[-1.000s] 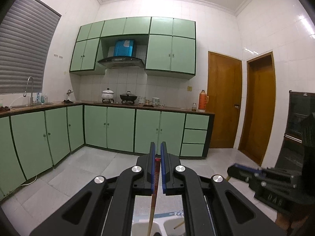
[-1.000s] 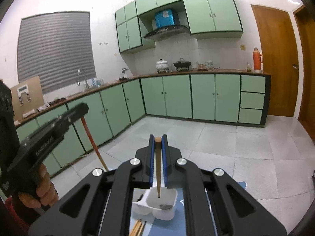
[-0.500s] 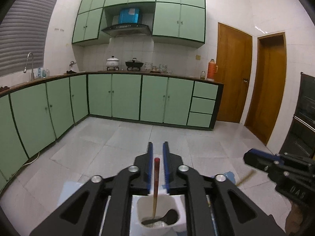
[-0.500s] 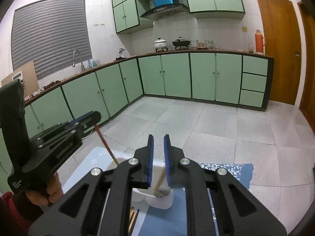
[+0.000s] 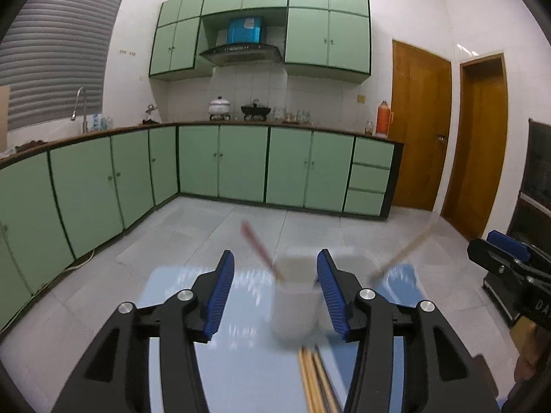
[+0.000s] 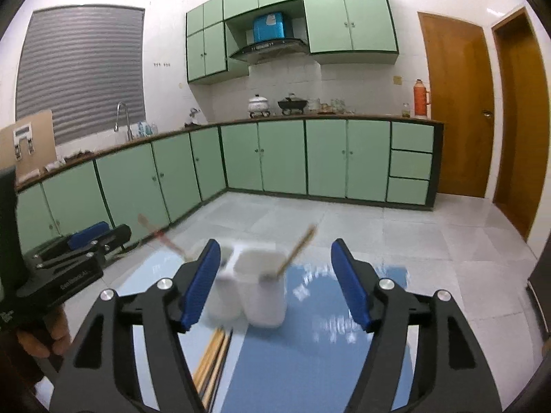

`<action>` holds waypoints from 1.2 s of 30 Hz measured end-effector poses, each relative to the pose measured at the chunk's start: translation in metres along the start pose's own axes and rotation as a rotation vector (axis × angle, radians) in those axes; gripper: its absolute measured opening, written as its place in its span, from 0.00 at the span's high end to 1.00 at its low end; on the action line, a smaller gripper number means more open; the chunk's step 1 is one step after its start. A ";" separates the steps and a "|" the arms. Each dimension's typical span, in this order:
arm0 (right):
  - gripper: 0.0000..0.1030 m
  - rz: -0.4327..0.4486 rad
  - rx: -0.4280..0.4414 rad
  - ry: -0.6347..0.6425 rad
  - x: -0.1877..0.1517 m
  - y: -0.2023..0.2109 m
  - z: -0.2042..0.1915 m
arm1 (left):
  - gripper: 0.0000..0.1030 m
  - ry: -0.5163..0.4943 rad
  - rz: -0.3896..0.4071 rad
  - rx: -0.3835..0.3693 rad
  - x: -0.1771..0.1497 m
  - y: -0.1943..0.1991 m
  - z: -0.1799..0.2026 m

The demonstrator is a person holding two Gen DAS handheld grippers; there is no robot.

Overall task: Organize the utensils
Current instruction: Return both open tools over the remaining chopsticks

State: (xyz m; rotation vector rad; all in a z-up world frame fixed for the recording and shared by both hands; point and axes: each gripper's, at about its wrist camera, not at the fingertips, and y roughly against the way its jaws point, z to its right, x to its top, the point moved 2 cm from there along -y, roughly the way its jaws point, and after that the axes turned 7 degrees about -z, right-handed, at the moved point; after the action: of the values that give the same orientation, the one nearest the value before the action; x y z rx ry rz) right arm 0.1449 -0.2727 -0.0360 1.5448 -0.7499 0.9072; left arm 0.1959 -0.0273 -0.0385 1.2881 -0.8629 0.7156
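Observation:
A white two-compartment holder (image 5: pixel 296 296) (image 6: pixel 258 285) stands on a blue mat. A red-handled utensil (image 5: pixel 256 244) (image 6: pixel 162 235) leans out of its left compartment. A wooden-handled utensil (image 5: pixel 403 254) (image 6: pixel 298 249) leans out of its right compartment. My left gripper (image 5: pixel 275 294) is open and empty, just in front of the holder. My right gripper (image 6: pixel 275 282) is open and empty, also just in front of it. Several wooden chopsticks (image 5: pixel 315 378) (image 6: pixel 213 358) lie on the mat near the holder. Both views are motion-blurred.
The blue mat (image 6: pixel 310 361) covers the table (image 5: pixel 103 309). Green kitchen cabinets (image 5: pixel 241 168) line the far walls beyond a tiled floor. A dark appliance (image 5: pixel 537 186) stands at the right.
Both grippers opened and let go of their utensils, which now lean in the holder's compartments. Both grippers have drawn back from the holder.

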 end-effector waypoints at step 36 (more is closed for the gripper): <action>0.70 -0.360 0.046 0.049 -0.199 0.007 -0.077 | 0.52 0.023 -0.343 0.022 -0.193 0.026 0.004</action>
State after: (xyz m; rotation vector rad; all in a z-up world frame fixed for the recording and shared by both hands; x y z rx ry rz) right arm 0.0283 -0.2010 -0.1994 1.6259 -0.3989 0.6942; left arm 0.0751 -0.0240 -0.1908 1.4008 -0.5953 0.4679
